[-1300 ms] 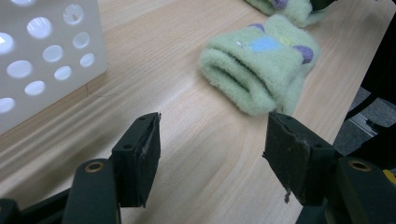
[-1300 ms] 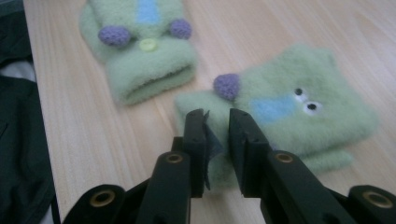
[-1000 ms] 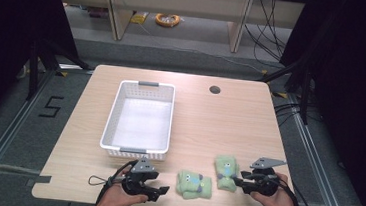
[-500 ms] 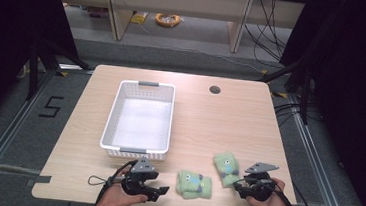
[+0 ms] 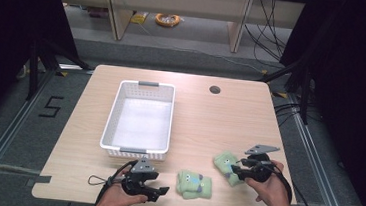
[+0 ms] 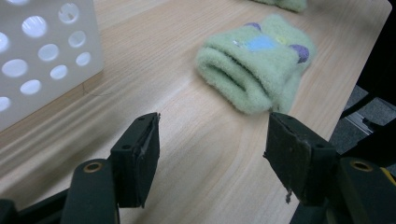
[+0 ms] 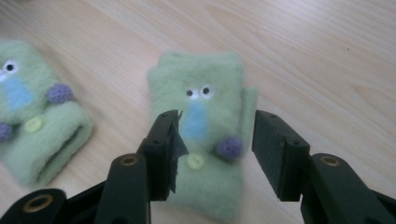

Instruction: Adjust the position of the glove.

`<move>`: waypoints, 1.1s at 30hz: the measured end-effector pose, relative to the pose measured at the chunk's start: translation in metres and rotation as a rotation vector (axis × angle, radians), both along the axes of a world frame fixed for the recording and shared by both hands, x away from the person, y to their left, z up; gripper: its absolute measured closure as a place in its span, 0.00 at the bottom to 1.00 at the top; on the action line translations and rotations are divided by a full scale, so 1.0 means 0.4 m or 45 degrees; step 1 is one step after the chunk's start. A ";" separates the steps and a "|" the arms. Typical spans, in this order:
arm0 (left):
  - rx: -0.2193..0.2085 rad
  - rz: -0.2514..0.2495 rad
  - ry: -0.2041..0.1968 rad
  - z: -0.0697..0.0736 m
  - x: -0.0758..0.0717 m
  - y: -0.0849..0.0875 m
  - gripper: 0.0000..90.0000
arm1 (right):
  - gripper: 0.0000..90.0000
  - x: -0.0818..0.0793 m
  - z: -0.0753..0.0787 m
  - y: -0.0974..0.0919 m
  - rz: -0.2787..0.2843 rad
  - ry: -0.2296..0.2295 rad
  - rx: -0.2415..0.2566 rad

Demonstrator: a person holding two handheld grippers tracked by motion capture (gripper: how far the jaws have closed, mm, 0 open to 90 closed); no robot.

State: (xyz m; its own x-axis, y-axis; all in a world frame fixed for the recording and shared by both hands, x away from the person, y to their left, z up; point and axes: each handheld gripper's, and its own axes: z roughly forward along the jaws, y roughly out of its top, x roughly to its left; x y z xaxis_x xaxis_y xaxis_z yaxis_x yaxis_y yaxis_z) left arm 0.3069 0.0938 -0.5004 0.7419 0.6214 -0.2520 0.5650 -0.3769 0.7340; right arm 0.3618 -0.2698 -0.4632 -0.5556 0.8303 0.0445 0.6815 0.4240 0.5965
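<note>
Right gripper has shifted back w/ jaws just opening, released, straddling right sock. Left gripper spread over bare table, nr left sock.

A lab-like recording space: a pale wooden table stands between black curtains, loose cables trail over grey floor with taped marks, and probably shelving stands behind.

Grey floor, wooden shelving behind, dark curtains flanking.
</note>
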 end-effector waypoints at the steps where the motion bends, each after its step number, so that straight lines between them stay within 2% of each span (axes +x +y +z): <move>1: 0.000 0.000 0.001 0.000 0.000 0.000 0.39 | 0.55 0.008 -0.002 0.003 0.029 0.006 -0.036; 2: -0.001 -0.002 0.000 0.000 0.001 0.000 0.39 | 0.55 0.015 -0.003 0.011 0.038 0.039 -0.054; 4: -0.001 -0.003 -0.001 0.000 0.001 0.000 0.39 | 0.54 0.025 -0.010 0.028 0.030 0.056 -0.073; 5: -0.001 -0.003 0.000 0.000 0.001 0.000 0.39 | 0.53 0.035 -0.020 0.043 0.033 0.101 -0.103; 6: 0.000 -0.003 0.000 0.000 0.001 0.000 0.39 | 0.53 0.035 -0.020 0.043 0.033 0.101 -0.103; 8: 0.001 0.007 0.012 -0.002 -0.001 -0.001 0.39 | 0.51 0.046 -0.038 0.051 0.033 0.150 -0.139; 11: 0.014 -0.015 0.003 -0.002 -0.001 -0.001 0.39 | 0.52 0.059 -0.051 0.048 0.025 0.157 -0.115; 16: 0.010 -0.012 0.000 -0.002 -0.001 -0.002 0.39 | 0.72 0.061 -0.060 0.032 0.080 0.144 -0.041; 17: 0.004 -0.011 0.002 -0.001 -0.001 -0.003 0.39 | 0.76 0.059 -0.059 0.030 0.089 0.160 -0.025; 20: 0.002 -0.006 0.001 -0.001 -0.001 -0.001 0.39 | 0.84 0.059 -0.059 0.031 0.125 0.158 -0.022; 21: -0.006 0.009 0.017 -0.002 -0.002 -0.001 0.39 | 0.85 0.058 -0.057 0.034 0.121 0.171 -0.030; 23: 0.000 -0.006 0.002 0.000 0.001 0.002 0.39 | 0.87 0.059 -0.052 0.037 0.131 0.156 -0.082; 24: 0.014 -0.016 0.001 0.001 0.002 0.004 0.39 | 0.88 0.062 -0.049 0.035 0.215 0.099 -0.086; 25: -0.011 0.005 0.003 0.000 0.002 0.002 0.39 | 0.88 0.058 -0.041 0.038 0.211 0.118 -0.090; 27: -0.008 0.011 0.013 0.001 0.002 0.005 0.39 | 0.88 0.057 -0.029 0.040 0.257 0.075 -0.083; 28: 0.017 -0.019 -0.001 0.003 0.006 0.010 0.39 | 0.88 0.053 -0.017 0.039 0.261 0.060 -0.069; 29: -0.007 0.004 0.002 0.002 0.004 0.007 0.39 | 0.88 0.046 -0.001 0.041 0.272 0.029 -0.069; 30: -0.011 0.008 0.004 0.002 0.004 0.007 0.39 | 0.88 0.035 0.029 0.044 0.333 0.049 -0.044; 31: -0.019 0.023 0.018 0.002 0.002 0.006 0.39 | 0.88 0.035 0.029 0.044 0.333 0.049 -0.044; 33: -0.016 0.010 0.003 0.002 0.003 0.007 0.39 | 0.87 0.022 0.052 0.056 0.428 0.015 -0.032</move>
